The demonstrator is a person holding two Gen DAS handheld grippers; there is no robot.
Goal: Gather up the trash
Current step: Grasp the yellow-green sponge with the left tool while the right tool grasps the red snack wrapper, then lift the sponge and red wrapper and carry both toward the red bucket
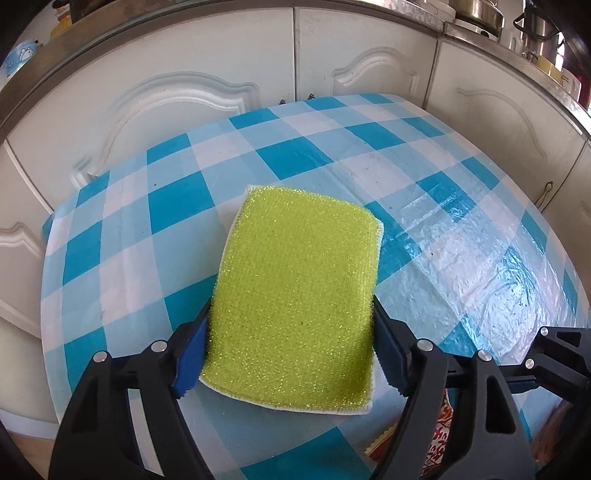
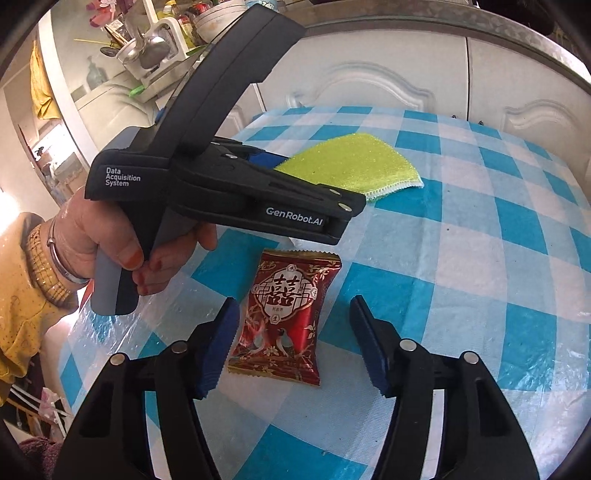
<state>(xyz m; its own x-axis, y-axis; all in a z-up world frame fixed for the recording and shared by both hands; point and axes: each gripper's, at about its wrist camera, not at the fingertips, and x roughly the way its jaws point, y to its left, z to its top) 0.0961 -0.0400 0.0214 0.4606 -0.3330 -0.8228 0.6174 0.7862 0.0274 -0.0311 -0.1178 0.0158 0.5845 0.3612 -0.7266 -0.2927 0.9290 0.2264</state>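
A yellow-green scouring sponge point(image 1: 295, 291) sits between the blue pads of my left gripper point(image 1: 291, 332), which is shut on its sides just above the checked tablecloth point(image 1: 147, 206). The sponge also shows in the right wrist view point(image 2: 351, 162), held by the left gripper point(image 2: 273, 162). A red snack wrapper point(image 2: 284, 314) with gold characters lies flat on the cloth. My right gripper point(image 2: 293, 343) is open, its pads on either side of the wrapper, not touching it. The wrapper's corner shows in the left wrist view point(image 1: 439, 435).
White cabinet doors point(image 1: 184, 96) stand right behind the table's far edge. A counter above holds metal pots point(image 1: 480, 14) and utensils point(image 2: 147, 48). The person's hand point(image 2: 110, 243) holds the left gripper to the left of the wrapper. Clear plastic film point(image 1: 480, 251) covers the cloth.
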